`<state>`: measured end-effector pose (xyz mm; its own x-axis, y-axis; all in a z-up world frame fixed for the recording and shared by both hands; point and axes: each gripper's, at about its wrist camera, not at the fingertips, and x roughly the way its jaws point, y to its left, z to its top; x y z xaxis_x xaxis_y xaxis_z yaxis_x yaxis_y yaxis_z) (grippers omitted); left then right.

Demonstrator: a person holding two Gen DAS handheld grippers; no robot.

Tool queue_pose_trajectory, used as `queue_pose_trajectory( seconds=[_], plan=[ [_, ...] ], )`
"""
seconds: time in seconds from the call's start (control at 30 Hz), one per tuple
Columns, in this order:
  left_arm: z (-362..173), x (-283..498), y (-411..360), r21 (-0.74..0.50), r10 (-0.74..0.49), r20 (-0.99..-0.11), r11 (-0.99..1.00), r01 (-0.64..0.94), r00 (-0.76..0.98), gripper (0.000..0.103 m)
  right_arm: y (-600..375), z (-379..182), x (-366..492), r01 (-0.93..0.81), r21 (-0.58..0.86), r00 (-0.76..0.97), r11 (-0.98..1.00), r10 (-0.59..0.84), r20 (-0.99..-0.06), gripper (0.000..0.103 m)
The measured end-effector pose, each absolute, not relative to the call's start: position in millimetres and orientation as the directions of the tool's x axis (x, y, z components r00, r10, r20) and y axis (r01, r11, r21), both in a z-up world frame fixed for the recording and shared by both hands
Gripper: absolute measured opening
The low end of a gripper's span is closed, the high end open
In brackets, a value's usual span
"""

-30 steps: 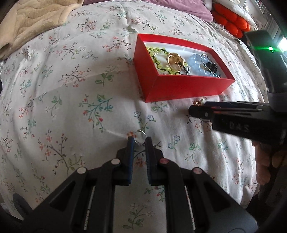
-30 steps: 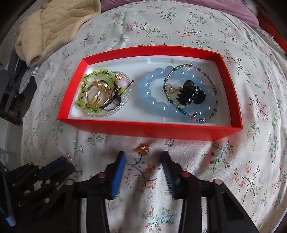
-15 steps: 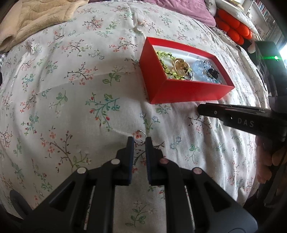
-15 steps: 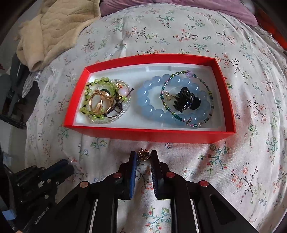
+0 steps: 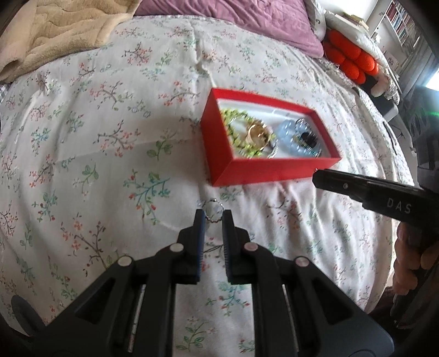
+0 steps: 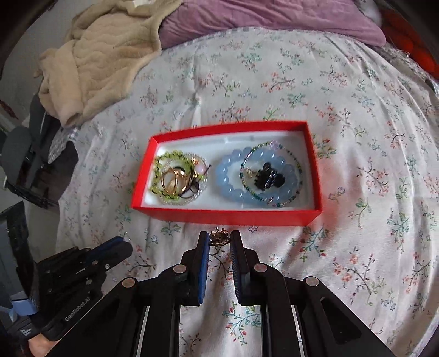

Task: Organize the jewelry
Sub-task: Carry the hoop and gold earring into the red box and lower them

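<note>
A red box (image 6: 230, 215) (image 5: 263, 173) lies on the floral bedspread. It holds a green bead bracelet (image 6: 162, 164), gold rings (image 6: 172, 180), a blue bead bracelet (image 6: 230, 186) and a black clip (image 6: 267, 175). My right gripper (image 6: 220, 239) is shut on a small gold ring (image 6: 219, 238) and holds it just short of the box's near wall. My left gripper (image 5: 213, 214) is shut on a small silver beaded ring (image 5: 212, 211), left of and nearer than the box. The right gripper shows in the left wrist view (image 5: 318, 175).
A beige blanket (image 6: 96, 60) is heaped at the far left of the bed. A purple pillow (image 6: 274, 19) lies at the head. Orange cushions (image 5: 351, 60) sit at the far right. The left gripper's body (image 6: 82, 272) is low on the left in the right wrist view.
My right gripper closed on the gold ring and lifted it off the bedspread. Both grippers have risen and pulled back from the box, each holding its ring.
</note>
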<state>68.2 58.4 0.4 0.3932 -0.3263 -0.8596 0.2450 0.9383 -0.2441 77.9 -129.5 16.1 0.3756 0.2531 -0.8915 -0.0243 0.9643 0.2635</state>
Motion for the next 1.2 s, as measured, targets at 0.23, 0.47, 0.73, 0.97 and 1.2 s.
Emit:
queue_pose_trajectory(
  seconds=[0.23,0.47,0.73,0.97,1.2],
  plan=[
    [15.1,74.8,48.5,-0.284,-0.376,-0.824,0.922,0.264,0.424,0.014,-142.1,26.8,80.5,0.004,0.281,0.405,0.96,0.256,-0.878,0.015],
    [24.8,87.5,37.6,-0.302,-0.404,-0.79,0.911,0.28,0.461,0.014,-154.0,31.4,86.5,0.023,0.301,0.422,0.953,0.263,-0.868,0.015],
    [26.0,110.3,29.5,-0.273,-0.411,-0.755,0.905,0.325,0.51,0.014,-155.8,33.5,101.0,-0.004,0.343,0.44,0.939,0.31,-0.843,0.016],
    [16.0,128.4,20.2,-0.27,-0.409,-0.763,0.905,0.329,0.5,0.014,-159.7,23.7,116.6,-0.003,0.39,0.43,0.921,0.353,-0.831,0.016],
    [10.7,140.9,12.6,-0.272,-0.413,-0.76,0.903,0.331,0.502,0.014,-161.9,15.8,130.1,-0.007,0.421,0.424,0.907,0.384,-0.82,0.016]
  ],
)
